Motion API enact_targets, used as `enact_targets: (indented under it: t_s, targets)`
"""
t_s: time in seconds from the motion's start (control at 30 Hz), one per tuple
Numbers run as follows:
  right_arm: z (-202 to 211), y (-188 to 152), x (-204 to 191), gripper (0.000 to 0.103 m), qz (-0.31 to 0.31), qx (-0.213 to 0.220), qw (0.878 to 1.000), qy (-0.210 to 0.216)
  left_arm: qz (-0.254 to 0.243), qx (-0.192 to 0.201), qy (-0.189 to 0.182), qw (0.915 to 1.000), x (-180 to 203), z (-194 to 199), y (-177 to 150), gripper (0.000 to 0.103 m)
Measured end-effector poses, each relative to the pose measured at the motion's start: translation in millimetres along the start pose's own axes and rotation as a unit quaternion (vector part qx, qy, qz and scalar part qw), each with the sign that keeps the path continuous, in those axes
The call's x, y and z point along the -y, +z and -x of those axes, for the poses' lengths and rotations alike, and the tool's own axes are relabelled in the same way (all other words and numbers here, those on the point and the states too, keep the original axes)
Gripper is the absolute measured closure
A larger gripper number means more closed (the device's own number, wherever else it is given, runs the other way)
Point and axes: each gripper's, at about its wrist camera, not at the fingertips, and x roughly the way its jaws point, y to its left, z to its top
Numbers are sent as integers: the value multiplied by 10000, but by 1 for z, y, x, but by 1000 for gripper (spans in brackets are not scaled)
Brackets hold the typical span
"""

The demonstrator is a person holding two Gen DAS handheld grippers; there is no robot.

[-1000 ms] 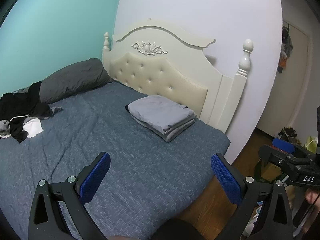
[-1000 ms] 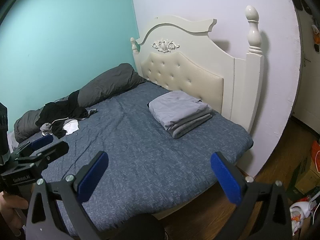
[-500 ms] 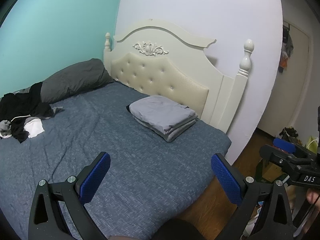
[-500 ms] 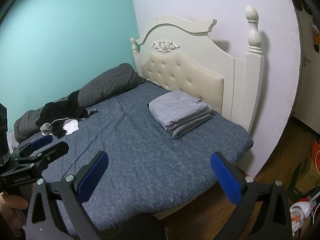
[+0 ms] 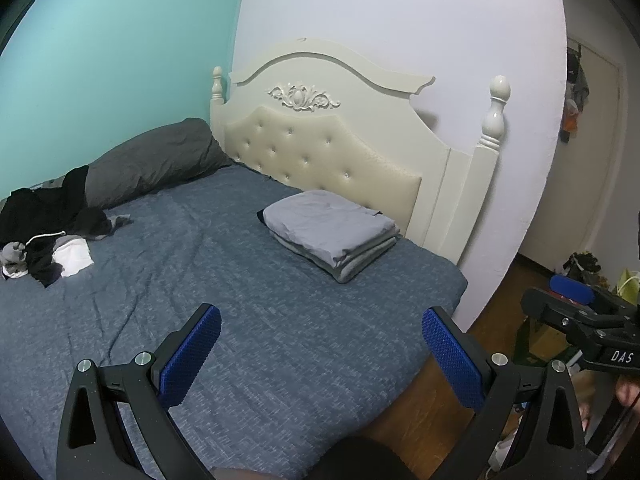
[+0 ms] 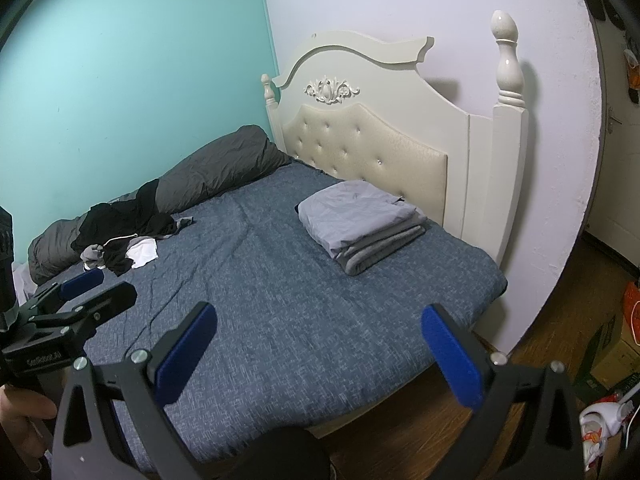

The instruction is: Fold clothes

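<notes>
both pairs of blue-padded fingers stand spread wide, holding nothing: left gripper point(image 5: 320, 346), right gripper point(image 6: 318, 344), hovering over the near edge of the blue-grey speckled bedspread point(image 5: 248, 320). next up is likely the black-and-white heap of unfolded clothes point(image 5: 48, 236) far left; best pinch one garment's edge only. beyond, the folded grey stack point(image 5: 332, 232) lies by the cream tufted headboard point(image 5: 320, 148).
</notes>
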Motion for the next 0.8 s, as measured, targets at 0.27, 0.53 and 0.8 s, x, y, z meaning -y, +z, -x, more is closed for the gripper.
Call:
enact_targets:
  t_s: [0.27, 0.53, 0.8]
  targets:
    - [-1, 1, 1, 0, 5, 1, 10000, 14, 4, -1, 20, 10000, -1, 1, 0, 1]
    - [-2, 0, 1, 0, 1, -10, 10000, 20, 50, -20, -21, 10000, -5, 0, -1, 1]
    - [-3, 1, 1, 0, -4, -19, 10000, 21, 51, -35, -35, 10000, -5, 0, -2, 1]
